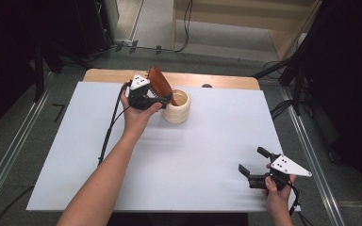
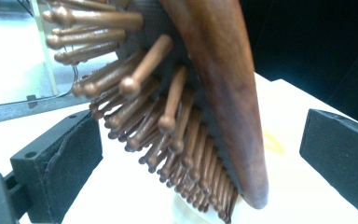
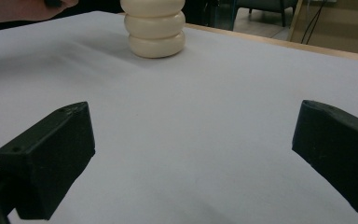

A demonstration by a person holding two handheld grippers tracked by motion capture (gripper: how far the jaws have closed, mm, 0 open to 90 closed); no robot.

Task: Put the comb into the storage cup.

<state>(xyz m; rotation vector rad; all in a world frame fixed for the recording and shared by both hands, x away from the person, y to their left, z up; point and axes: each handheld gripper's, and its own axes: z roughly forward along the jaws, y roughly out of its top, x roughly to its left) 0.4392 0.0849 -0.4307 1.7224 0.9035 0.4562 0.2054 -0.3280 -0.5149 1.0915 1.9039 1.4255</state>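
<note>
A brown wooden hairbrush [image 1: 159, 84] stands tilted in a cream ribbed cup [image 1: 177, 108] at the back of the table, its handle down inside and its head leaning left. My left gripper [image 1: 163, 97] is right at the brush. In the left gripper view the brush [image 2: 223, 93] and its wooden bristles [image 2: 168, 121] sit between the black pads [image 2: 74, 158] with a gap on each side, so this gripper is open. My right gripper [image 1: 252, 160] rests low at the front right, open and with nothing in it [image 3: 193, 154]. The cup [image 3: 154, 32] stands well beyond it.
A white sheet [image 1: 193, 155] covers the table, with a wooden strip [image 1: 217, 80] bare along the far edge. Dark stands and cables surround the table on the floor.
</note>
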